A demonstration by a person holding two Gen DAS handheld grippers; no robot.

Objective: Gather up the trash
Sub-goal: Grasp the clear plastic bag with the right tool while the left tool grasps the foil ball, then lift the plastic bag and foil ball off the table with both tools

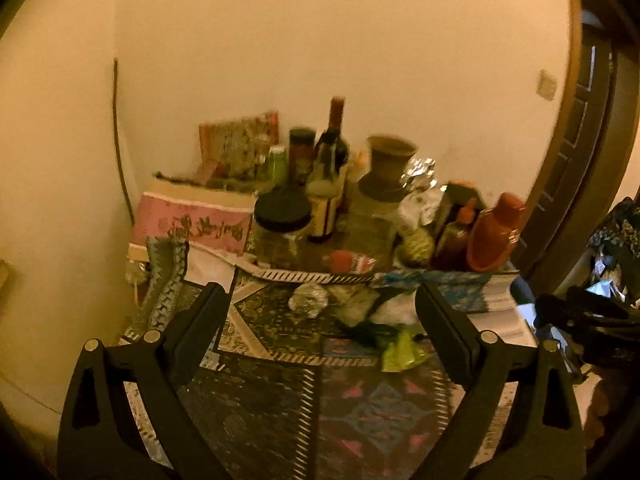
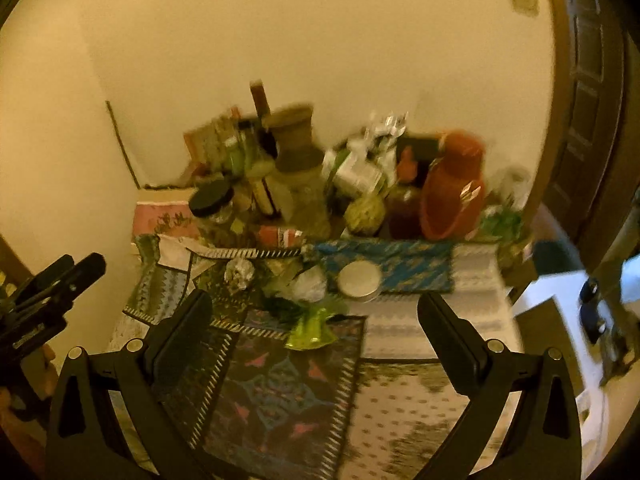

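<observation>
Trash lies in the middle of a patterned cloth-covered table [image 1: 280, 408]: a crumpled foil ball [image 1: 308, 300], a crumpled clear and white wrapper [image 1: 394, 312], dark green scraps [image 1: 372, 334] and a bright green wrapper [image 1: 402, 350]. My left gripper [image 1: 322, 300] is open and empty, above the table just short of the trash. In the right wrist view the foil ball [image 2: 240, 274], clear wrapper [image 2: 310, 286] and green wrapper [image 2: 310, 330] lie ahead of my right gripper [image 2: 316, 308], which is open and empty. The left gripper shows at that view's left edge.
Bottles, jars, a red flask [image 1: 494, 234], a clay pot [image 1: 390, 164], foil and a pink box [image 1: 192, 224] crowd the back of the table by the wall. A round tin [image 2: 359, 280] sits on a blue cloth. A dark door stands to the right.
</observation>
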